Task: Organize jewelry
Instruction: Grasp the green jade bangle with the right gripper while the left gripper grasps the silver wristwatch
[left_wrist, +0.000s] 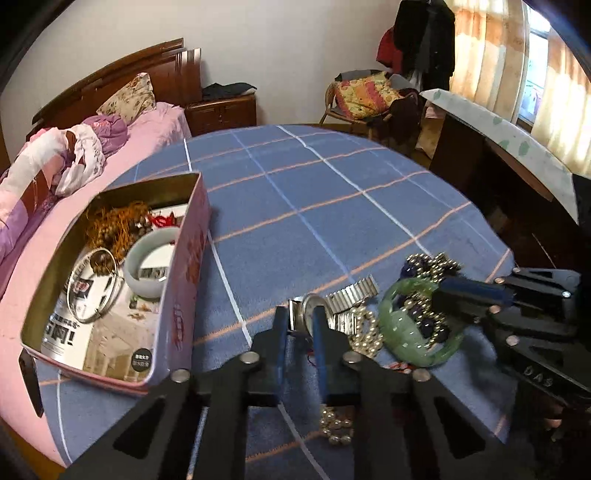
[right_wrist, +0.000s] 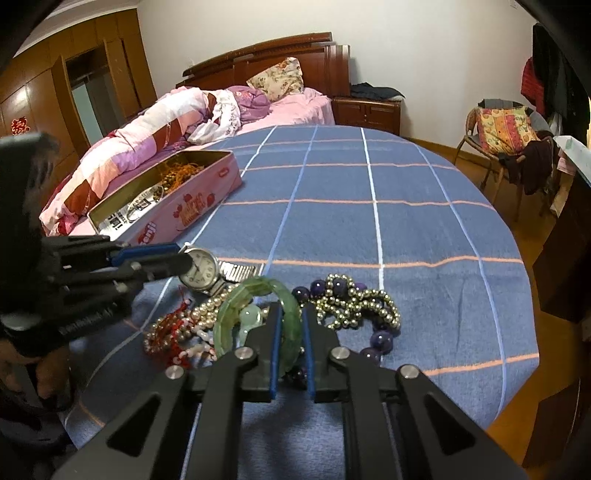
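on the blue checked blanket the pink tin sits far left of the jewelry pile, already holding bangles and beads. our right gripper is clamped on the green jade bangle in that pile. our left gripper is closed on the wristwatch just left of it.
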